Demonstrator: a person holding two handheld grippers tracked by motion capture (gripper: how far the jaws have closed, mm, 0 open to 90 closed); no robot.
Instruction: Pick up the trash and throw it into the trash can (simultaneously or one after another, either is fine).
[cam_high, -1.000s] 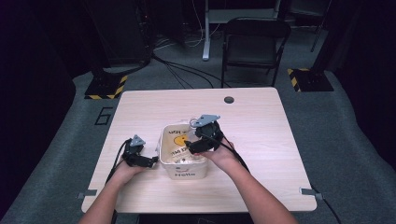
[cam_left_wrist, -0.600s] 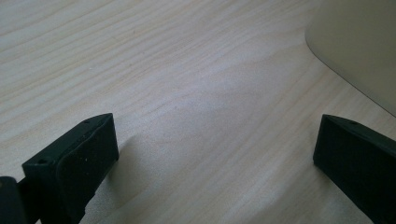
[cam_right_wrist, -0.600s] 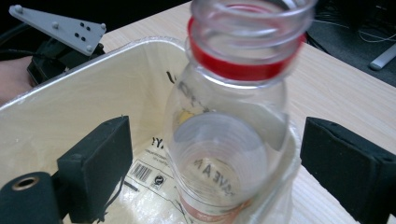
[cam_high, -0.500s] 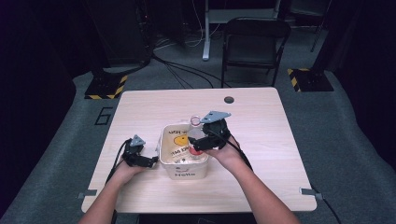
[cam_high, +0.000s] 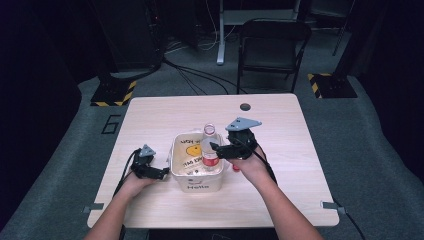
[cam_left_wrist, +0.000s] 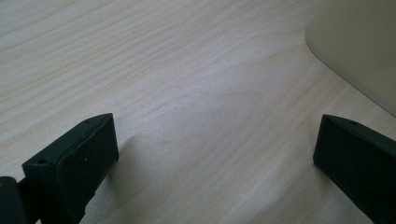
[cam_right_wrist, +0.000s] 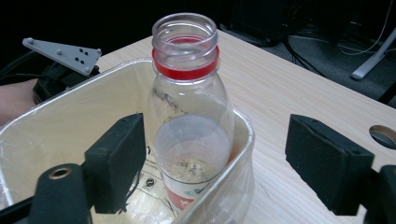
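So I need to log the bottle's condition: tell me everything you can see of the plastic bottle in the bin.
The plastic bottle is clear, with a red neck ring, no cap on its open mouth, and a red and white label low on its body. It looks empty. It stands upright inside the cream bin, against the wall on the right hand-held gripper's side. That gripper's jaws sit either side of it without pressing on it.

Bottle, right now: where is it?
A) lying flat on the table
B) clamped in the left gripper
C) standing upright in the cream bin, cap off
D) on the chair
C: the bottle stands upright inside the cream bin, its mouth open above the red neck ring.
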